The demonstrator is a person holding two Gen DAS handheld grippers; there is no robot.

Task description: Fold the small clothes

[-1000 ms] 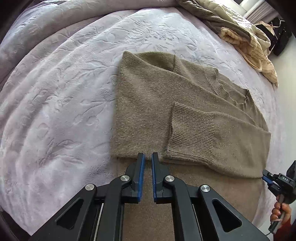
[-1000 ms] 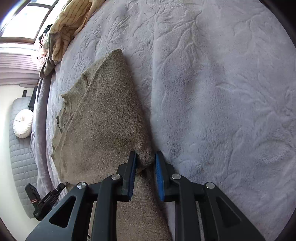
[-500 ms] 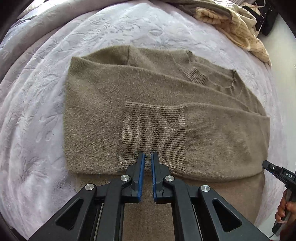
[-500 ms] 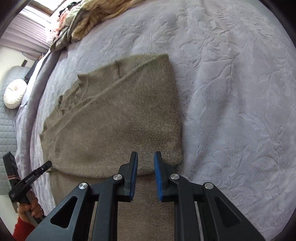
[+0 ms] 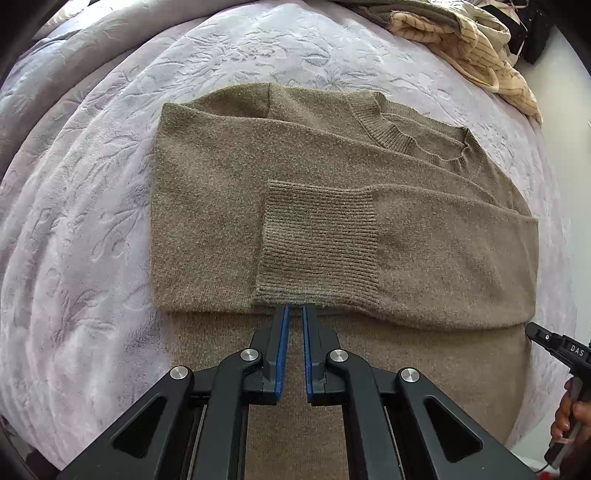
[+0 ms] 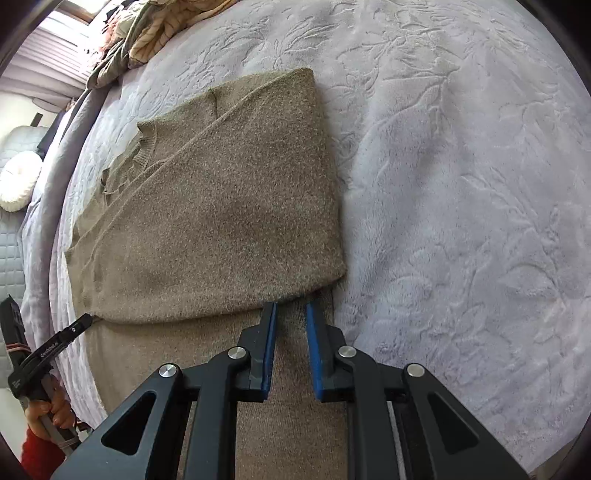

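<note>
A brown knit sweater (image 5: 332, 206) lies flat on the bed, both sleeves folded across its chest, the ribbed cuff (image 5: 319, 240) on top. Its lower part runs under both grippers. My left gripper (image 5: 293, 310) hovers just short of the cuff's near edge, jaws slightly apart with nothing between them. In the right wrist view the sweater (image 6: 221, 206) fills the left half. My right gripper (image 6: 290, 308) sits at the sleeve fold's near edge by the sweater's right side, jaws open and empty.
A lilac embossed blanket (image 6: 461, 184) covers the bed. A heap of cream and olive clothes (image 5: 469, 44) lies at the far corner, also in the right wrist view (image 6: 155, 29). The bed's edge and floor are beyond it.
The right gripper has let go of the sweater's edge and opened. Both grippers have backed off toward the hem. The sweater now lies squarely ahead in both views.
</note>
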